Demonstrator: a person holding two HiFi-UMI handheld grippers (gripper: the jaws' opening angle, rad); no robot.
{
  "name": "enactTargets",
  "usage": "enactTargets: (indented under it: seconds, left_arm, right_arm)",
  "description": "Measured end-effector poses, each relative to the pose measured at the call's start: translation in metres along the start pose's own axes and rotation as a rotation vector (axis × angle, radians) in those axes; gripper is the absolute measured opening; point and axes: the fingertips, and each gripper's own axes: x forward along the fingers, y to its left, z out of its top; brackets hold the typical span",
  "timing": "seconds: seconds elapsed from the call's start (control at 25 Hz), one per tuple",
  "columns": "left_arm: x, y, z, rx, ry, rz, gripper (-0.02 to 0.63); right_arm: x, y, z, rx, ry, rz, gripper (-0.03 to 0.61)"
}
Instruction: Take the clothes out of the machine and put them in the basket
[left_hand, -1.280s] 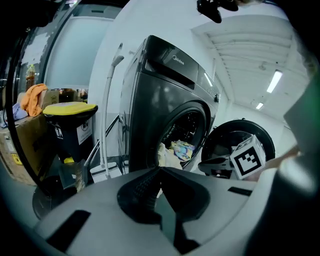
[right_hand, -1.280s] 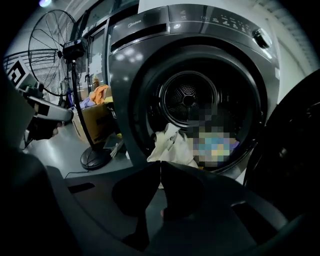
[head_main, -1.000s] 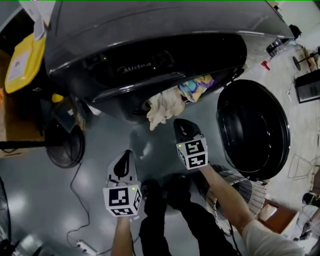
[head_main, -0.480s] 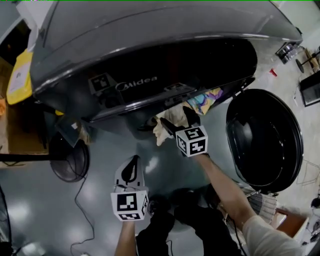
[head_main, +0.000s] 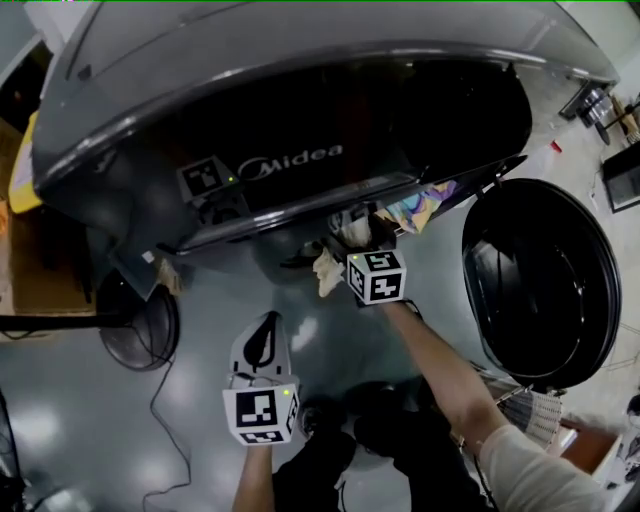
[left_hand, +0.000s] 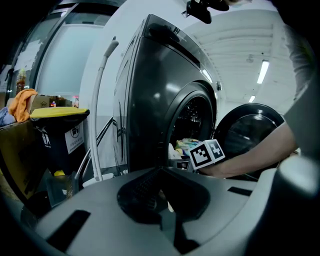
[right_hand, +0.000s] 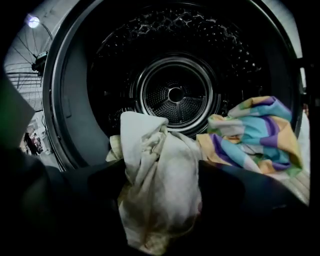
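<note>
A dark grey washing machine (head_main: 300, 100) stands with its round door (head_main: 540, 270) swung open to the right. A cream-white cloth (head_main: 328, 270) hangs out of the drum mouth, and a striped pastel cloth (head_main: 425, 205) lies just right of it. My right gripper (head_main: 355, 238) is at the drum mouth; its jaws are opening, wide apart, with the white cloth (right_hand: 155, 185) bulging between them. The pastel cloth (right_hand: 255, 135) lies beside the right jaw. My left gripper (head_main: 262, 340) hangs lower, in front of the machine, shut and empty (left_hand: 162, 195). A mesh basket (head_main: 535, 405) peeks out at lower right.
A floor fan (head_main: 135, 325) stands left of the machine, with a cable (head_main: 165, 430) trailing over the glossy floor. A yellow-lidded bin (left_hand: 57, 112) sits further left. The person's legs and shoes (head_main: 370, 420) are just below the grippers.
My right gripper has gone up from the floor area to the drum mouth and opened its jaws around the white cloth. The left gripper has sunk slightly.
</note>
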Motion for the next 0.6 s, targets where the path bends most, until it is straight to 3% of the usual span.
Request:
enactTargets:
  seconds: [0.08,0.24,0.32,0.44,0.6]
  left_arm:
    - [0.001,0.001,-0.001,0.004,-0.007,0.001,0.018]
    - [0.003,0.000,-0.006,0.000,0.008,-0.006,0.018]
    - [0.001,-0.005,-0.002,-0.002,0.012,-0.017,0.018]
    - [-0.006,-0.009,0.007,-0.011,0.016,-0.020,0.018]
    - [-0.021,-0.008,0.021,-0.014,0.023,-0.011,0.018]
  right_arm:
    - [-0.001,0.001,-0.002,-0.003,0.019,-0.004,0.445]
    - [-0.003,0.013,-0.005,-0.047,0.091,0.031,0.243]
    - [-0.004,0.017,-0.006,-0.069,0.118,0.043,0.183]
    - [-0.009,0.020,-0.005,-0.089,0.167,0.063,0.129]
    - [-0.026,0.031,0.009,-0.088,0.171,0.078,0.118]
